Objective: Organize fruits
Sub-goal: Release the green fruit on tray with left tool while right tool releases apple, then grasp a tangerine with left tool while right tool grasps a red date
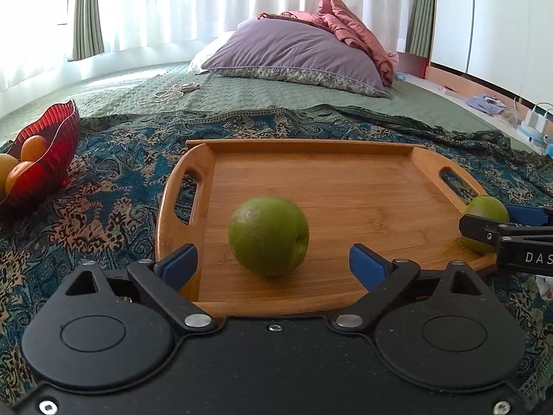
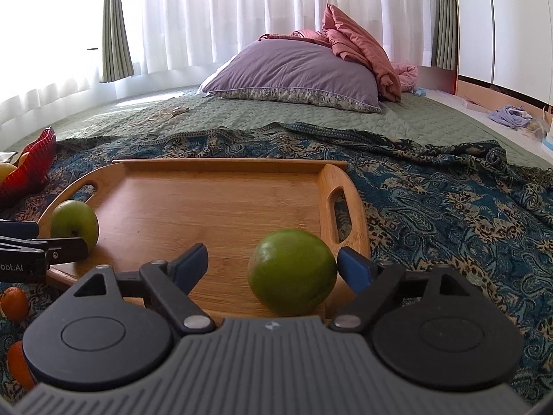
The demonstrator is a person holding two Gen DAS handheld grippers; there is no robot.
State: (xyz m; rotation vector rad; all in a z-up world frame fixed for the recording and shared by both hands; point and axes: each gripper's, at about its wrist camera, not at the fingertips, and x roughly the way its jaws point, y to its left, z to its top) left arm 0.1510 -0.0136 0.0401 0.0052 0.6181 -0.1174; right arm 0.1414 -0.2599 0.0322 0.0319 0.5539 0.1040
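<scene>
A wooden tray (image 1: 345, 180) with handle slots lies on a patterned blue cloth. A green fruit (image 1: 268, 235) rests on the tray's near left part, between the open fingers of my left gripper (image 1: 273, 264), touching neither. A second green fruit (image 2: 292, 271) sits at the tray's near right corner between the open fingers of my right gripper (image 2: 273, 266), its right side against the right pad (image 2: 354, 269). That fruit also shows in the left wrist view (image 1: 485, 223). The first fruit also shows in the right wrist view (image 2: 74, 223).
A red glass bowl (image 1: 52, 159) with orange and yellow fruits stands left of the tray. Two orange fruits (image 2: 13, 302) lie on the cloth near the front left. A purple pillow (image 1: 293, 57) and pink blanket lie far back on the bed.
</scene>
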